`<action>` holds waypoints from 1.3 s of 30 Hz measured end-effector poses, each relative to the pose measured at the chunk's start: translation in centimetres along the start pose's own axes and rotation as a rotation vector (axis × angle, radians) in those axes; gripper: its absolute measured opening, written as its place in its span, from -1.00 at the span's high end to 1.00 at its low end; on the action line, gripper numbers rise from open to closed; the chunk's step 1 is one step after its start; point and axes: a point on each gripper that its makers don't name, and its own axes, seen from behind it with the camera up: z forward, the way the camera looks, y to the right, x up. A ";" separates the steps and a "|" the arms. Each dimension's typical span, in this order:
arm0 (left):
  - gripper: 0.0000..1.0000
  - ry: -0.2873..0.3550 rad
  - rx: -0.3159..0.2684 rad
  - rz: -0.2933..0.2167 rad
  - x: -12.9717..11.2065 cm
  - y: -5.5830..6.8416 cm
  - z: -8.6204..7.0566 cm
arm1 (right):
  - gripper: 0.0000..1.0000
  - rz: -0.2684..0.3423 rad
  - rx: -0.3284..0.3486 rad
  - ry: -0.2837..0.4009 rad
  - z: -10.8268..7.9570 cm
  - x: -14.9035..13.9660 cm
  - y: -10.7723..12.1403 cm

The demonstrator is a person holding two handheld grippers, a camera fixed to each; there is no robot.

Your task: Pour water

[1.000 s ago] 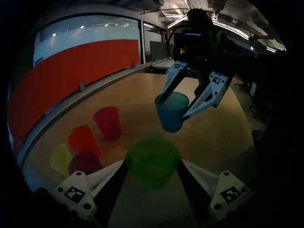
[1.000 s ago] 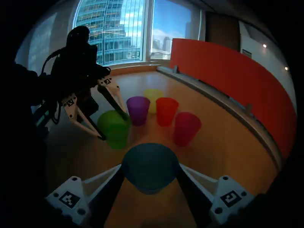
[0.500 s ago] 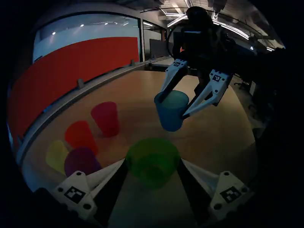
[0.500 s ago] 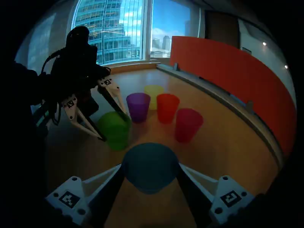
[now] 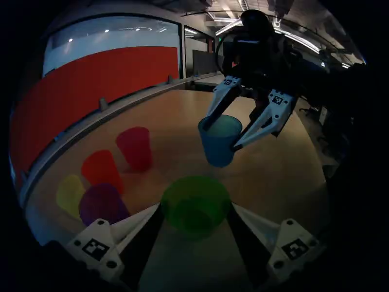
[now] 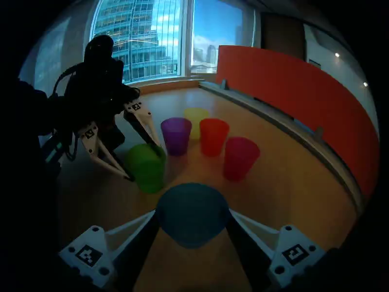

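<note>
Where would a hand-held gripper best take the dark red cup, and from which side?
Probably across the side wall just under the rim: the dark red cup stands upright and widens upward. Come in level from its free side, away from the orange cup close beside it.

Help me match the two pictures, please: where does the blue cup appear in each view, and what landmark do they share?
Left gripper view: the blue cup sits just above centre, gripped by the right gripper farther off.
Right gripper view: the blue cup is low centre, between the right gripper's own two fingers.
Shared landmark: the green cup, low centre in the left gripper view and left of centre in the right gripper view.
</note>
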 end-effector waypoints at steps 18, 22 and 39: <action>-0.98 -0.032 0.030 0.010 -1.1 -0.6 -0.2 | -0.86 0.009 -0.001 0.006 0.0 -0.3 -0.5; -0.98 -0.041 0.033 0.001 -1.7 -0.5 -0.6 | -0.86 0.019 0.003 0.008 0.2 -0.6 -0.8; -0.98 -0.047 0.064 -0.024 -2.9 -0.5 -2.9 | -0.86 0.055 0.006 0.015 1.2 -2.0 -1.8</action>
